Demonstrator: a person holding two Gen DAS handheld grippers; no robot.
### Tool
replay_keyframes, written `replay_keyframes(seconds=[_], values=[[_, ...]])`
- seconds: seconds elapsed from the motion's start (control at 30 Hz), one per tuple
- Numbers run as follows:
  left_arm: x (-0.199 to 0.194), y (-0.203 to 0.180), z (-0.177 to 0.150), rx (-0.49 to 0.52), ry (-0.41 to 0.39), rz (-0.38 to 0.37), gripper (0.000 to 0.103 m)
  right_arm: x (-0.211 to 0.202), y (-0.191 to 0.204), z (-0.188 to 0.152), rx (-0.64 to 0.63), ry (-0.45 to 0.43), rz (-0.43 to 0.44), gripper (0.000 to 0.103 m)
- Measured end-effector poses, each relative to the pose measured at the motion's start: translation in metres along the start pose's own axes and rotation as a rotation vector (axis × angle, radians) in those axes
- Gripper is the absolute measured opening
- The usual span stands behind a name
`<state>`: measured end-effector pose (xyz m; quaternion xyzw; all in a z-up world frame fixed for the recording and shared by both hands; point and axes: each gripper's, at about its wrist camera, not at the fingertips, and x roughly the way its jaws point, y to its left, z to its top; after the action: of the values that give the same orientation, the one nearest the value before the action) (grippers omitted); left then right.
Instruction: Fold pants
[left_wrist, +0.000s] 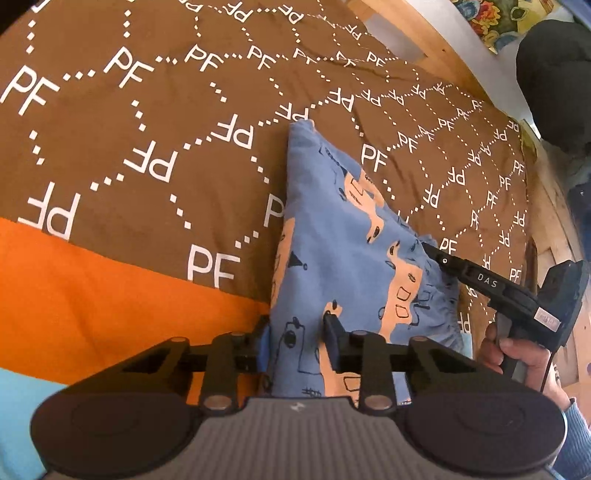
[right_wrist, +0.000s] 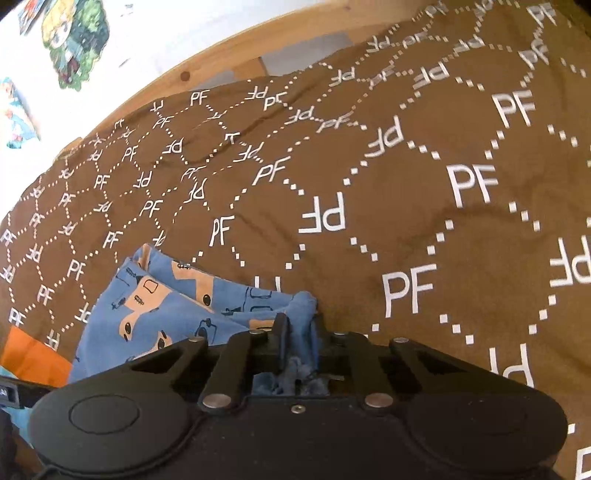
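The blue pants (left_wrist: 343, 236) lie on the brown blanket (left_wrist: 147, 122), with the left gripper (left_wrist: 295, 338) pinching one corner and the right gripper (right_wrist: 299, 328) pinching another, and if either grip is weak, the cloth could slip out when lifted.

Blue pants (left_wrist: 343, 236) with peach car prints lie folded lengthwise on the brown bedspread, waistband end bunched.
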<state>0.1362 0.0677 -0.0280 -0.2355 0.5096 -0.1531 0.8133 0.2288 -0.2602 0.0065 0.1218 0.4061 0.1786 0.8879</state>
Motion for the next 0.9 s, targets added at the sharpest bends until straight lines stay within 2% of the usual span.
replay_keyframes(seconds=[0.2,0.5,0.6,0.73,0.9], values=[[-0.001,-0.003,0.0,0.006,-0.011,-0.013,0.02,-0.011,0.02,-0.004,-0.094,-0.071,-0.071,0.006],[-0.013,-0.013,0.004,0.029,-0.065,-0.046,0.018,-0.038,0.051,0.005,-0.207,-0.175,-0.107,0.005],[-0.02,-0.021,0.013,0.035,-0.092,-0.05,0.017,-0.047,0.058,0.021,-0.238,-0.212,-0.094,0.005],[-0.03,-0.038,0.032,0.085,-0.173,-0.028,0.017,-0.056,0.064,0.052,-0.267,-0.259,-0.076,0.005],[-0.022,-0.055,0.082,0.085,-0.24,-0.055,0.017,-0.048,0.063,0.111,-0.332,-0.281,-0.113,0.005]])
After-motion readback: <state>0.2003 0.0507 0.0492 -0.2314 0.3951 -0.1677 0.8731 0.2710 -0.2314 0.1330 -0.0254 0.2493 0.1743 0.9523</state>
